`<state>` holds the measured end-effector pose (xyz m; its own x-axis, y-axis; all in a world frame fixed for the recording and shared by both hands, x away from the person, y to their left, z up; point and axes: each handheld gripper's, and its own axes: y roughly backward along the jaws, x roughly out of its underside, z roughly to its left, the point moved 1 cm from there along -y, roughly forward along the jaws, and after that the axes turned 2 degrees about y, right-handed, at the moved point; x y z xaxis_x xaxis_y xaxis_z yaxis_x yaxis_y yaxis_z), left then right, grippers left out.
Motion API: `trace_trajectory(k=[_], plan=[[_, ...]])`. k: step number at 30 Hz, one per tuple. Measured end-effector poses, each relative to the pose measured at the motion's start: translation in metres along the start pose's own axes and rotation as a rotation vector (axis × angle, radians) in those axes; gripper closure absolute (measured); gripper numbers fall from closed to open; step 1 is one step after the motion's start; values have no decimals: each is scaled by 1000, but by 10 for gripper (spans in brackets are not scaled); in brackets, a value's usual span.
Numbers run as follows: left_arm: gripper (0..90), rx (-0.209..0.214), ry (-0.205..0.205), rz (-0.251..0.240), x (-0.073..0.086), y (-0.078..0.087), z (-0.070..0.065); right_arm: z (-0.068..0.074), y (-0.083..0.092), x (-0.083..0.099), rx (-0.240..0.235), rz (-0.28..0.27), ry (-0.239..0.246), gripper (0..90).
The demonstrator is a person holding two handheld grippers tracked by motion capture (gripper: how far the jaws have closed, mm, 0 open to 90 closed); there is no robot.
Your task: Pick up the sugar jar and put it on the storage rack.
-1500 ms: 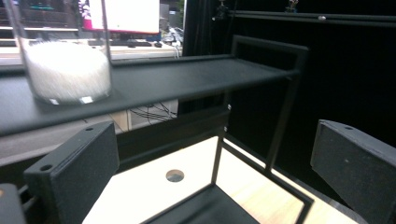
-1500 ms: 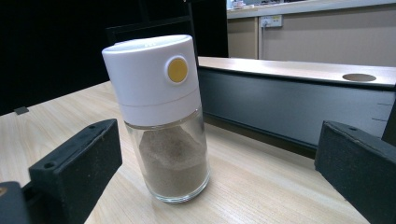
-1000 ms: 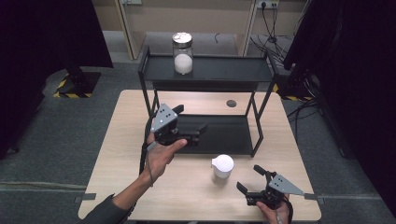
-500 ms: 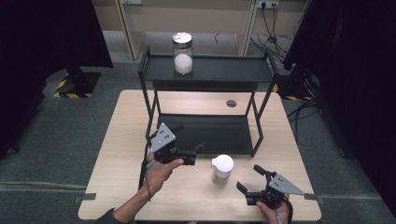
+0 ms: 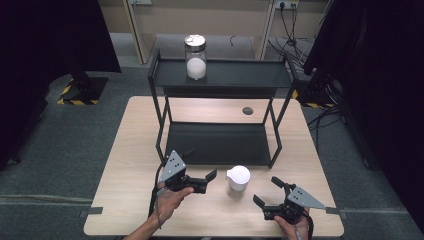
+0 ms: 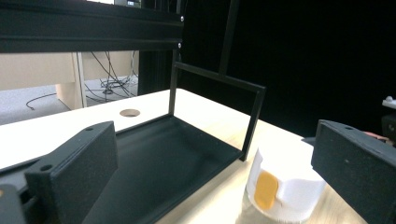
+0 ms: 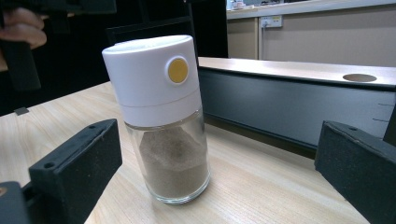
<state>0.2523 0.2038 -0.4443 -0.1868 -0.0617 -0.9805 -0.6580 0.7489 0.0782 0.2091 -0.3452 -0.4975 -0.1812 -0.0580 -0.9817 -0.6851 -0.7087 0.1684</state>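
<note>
A glass shaker (image 5: 238,181) with a white lid and a yellow button stands on the wooden table, in front of the black rack's lower shelf (image 5: 217,142). In the right gripper view the shaker (image 7: 163,116) holds brown powder. My left gripper (image 5: 202,171) is held just left of the shaker, open and pointing right. In the left gripper view the shaker (image 6: 285,184) sits low on the right, near the right jaw of my left gripper (image 6: 212,154). My right gripper (image 5: 267,191) hovers to the shaker's front right, open and empty, and in its own view my right gripper (image 7: 219,137) faces the shaker.
A two-tier black metal rack (image 5: 220,75) stands mid-table. A glass jar (image 5: 195,57) with white contents sits on its top shelf. A round cable hole (image 5: 247,110) lies in the tabletop behind the rack. Cables run along the floor beyond.
My left gripper has moved from in front of the rack's lower shelf back toward the table's front edge, ending beside the shaker. The right gripper and the shaker have stayed put.
</note>
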Motion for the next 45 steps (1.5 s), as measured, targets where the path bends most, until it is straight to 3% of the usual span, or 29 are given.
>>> trace_trajectory(k=[19, 24, 37, 45], plan=[[2, 38, -16, 16, 51, 16, -3, 0, 1, 0, -2, -1, 7, 10], [2, 44, -40, 21, 57, 20, -4, 0, 1, -1, -2, -3, 13, 10], [2, 74, -35, 50, 72, 23, -9, -1, 3, 0, 0, -5, 12, 11], [2, 68, -47, 49, 73, 24, -10, -1, 3, 0, -2, -6, 9, 11]])
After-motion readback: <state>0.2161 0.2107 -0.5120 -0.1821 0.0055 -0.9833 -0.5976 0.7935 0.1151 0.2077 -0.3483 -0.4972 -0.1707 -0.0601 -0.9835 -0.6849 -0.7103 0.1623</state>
